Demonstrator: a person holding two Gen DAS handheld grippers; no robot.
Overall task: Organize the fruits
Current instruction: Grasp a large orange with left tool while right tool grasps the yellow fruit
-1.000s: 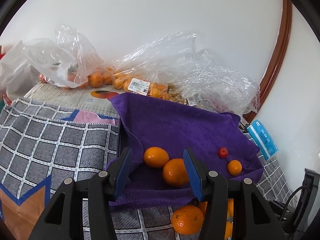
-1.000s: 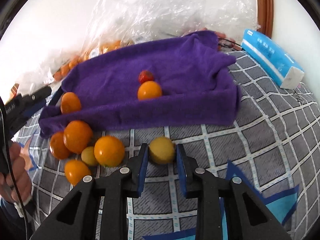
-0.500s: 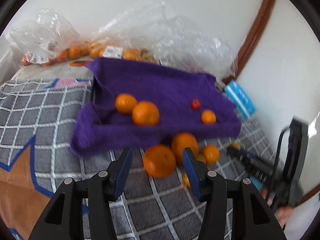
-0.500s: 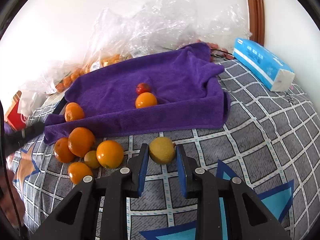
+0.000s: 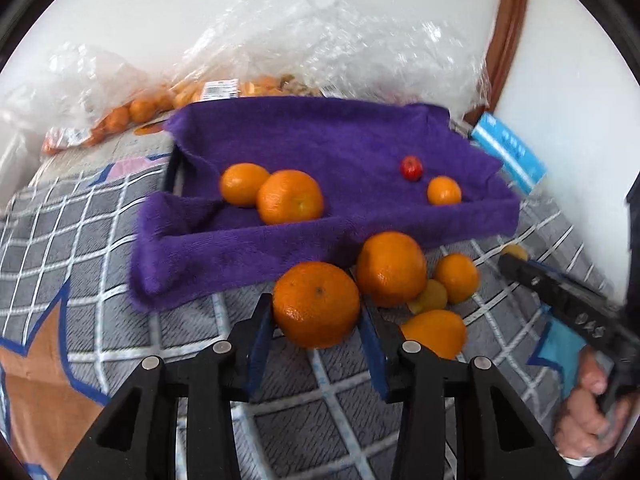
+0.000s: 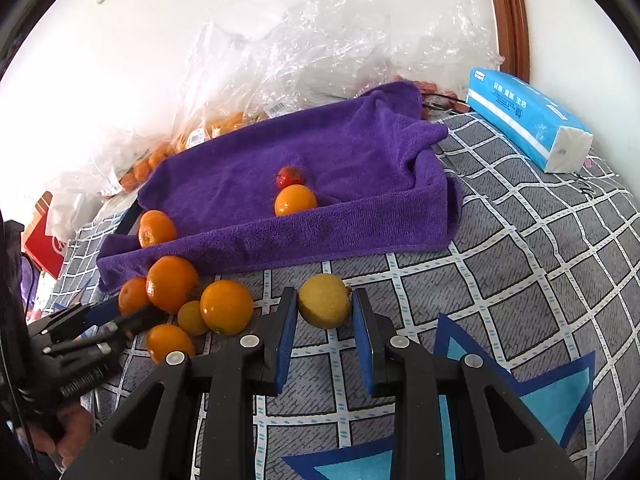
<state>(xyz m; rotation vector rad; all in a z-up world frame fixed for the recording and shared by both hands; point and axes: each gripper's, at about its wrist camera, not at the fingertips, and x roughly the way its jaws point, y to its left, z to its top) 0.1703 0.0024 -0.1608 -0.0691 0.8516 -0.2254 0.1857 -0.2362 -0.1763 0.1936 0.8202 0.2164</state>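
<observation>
Domestic room: a checked grey quilt (image 6: 520, 280), a purple towel (image 6: 340, 160), clear plastic shopping bags (image 6: 280, 60) against a white wall, a tissue pack (image 6: 528, 120), and wooden door trim (image 6: 510, 16).

I saw a blue tissue pack (image 6: 528, 122) lying on my grey checked cloth (image 6: 540, 264). Crinkly clear plastic bags (image 6: 320, 52) sat by the white wall (image 5: 208, 4). A brown wooden frame (image 6: 510, 16) stood in the corner, and something red (image 6: 44, 240) sat far off.
</observation>
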